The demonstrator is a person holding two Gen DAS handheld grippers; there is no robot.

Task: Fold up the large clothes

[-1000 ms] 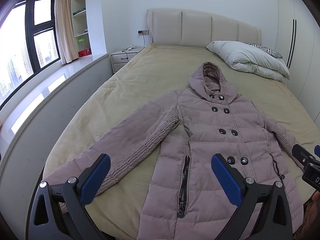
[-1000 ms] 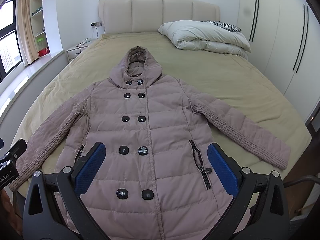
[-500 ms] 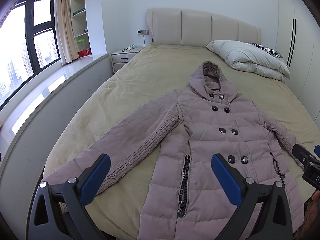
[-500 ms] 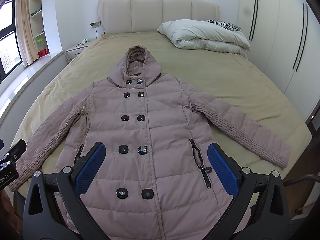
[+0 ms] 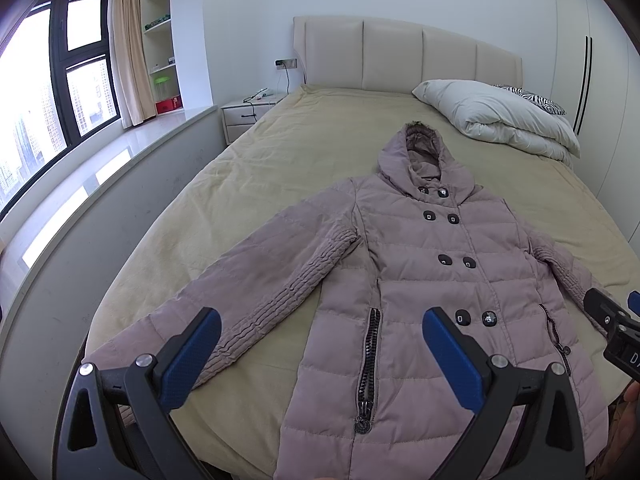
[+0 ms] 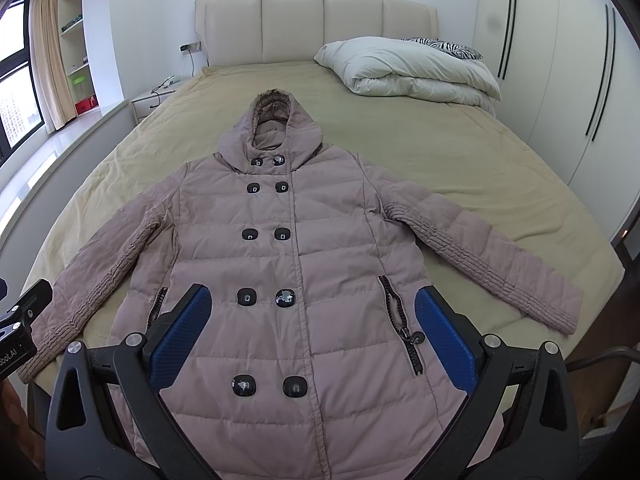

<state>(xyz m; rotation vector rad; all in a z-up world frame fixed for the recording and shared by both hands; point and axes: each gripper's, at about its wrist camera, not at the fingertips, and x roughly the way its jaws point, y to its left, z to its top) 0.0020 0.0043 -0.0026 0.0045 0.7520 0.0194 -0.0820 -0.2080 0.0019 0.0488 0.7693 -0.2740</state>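
Coat (image 6: 296, 264) lies flat on the bed (image 6: 460, 152), front up, buttoned, hood (image 6: 272, 128) toward 12 o'clock at the headboard (image 6: 320, 28), hem toward 6 at the foot edge. Both sleeves spread out: left sleeve (image 5: 248, 292) runs to about 8 o'clock in the left wrist view, right sleeve (image 6: 492, 264) runs to about 4 o'clock in the right wrist view, cuff near the bed edge. Double row of dark buttons down the centre; a zipped pocket on each side of the lower body.

Left gripper (image 5: 320, 356): jaws wide, nothing between the blue pads (image 5: 188, 360). Hovers above the bed's foot edge, over the gap between left sleeve and coat body; not touching fabric as far as visible.

Right gripper (image 6: 310, 340): jaws wide, empty. Hovers over the lower front of the coat, pads (image 6: 444, 336) straddling the two lowest button pairs; no contact visible.

Each gripper shows partly in the other's view: right one at 3 o'clock of the left wrist view, left one at 9 o'clock of the right wrist view.

Surroundings: folded white duvet (image 6: 408, 68) at the head of the bed around 1 o'clock, zebra-print pillow (image 6: 444, 44) behind it. Nightstand (image 5: 248, 116) at 11 o'clock beside the bed, window (image 5: 52, 92) and curtain (image 5: 128, 48) at 10, wardrobe doors (image 6: 560, 64) at 2.
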